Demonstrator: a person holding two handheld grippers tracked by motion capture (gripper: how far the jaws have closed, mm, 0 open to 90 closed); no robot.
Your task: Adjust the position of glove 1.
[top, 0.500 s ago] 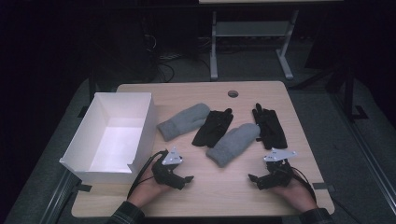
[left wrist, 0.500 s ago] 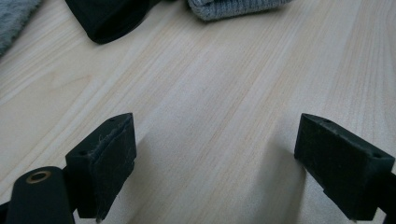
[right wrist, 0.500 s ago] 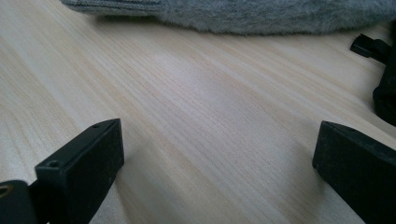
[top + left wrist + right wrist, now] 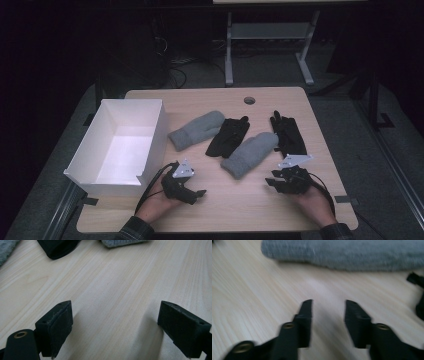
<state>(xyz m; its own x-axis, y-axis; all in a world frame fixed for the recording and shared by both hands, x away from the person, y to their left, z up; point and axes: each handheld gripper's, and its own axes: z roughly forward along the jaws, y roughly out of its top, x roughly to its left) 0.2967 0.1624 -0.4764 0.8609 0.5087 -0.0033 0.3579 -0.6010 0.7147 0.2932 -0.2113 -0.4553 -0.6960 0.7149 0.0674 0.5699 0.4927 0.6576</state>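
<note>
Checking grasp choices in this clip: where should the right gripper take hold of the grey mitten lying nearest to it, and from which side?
Probably at the cuff end of the nearer grey mitten, which points toward the table's near edge. The right gripper, jaws open and empty, sits just beside it, so a low approach from the near side suits. The mitten's far end lies against the black gloves.
</note>
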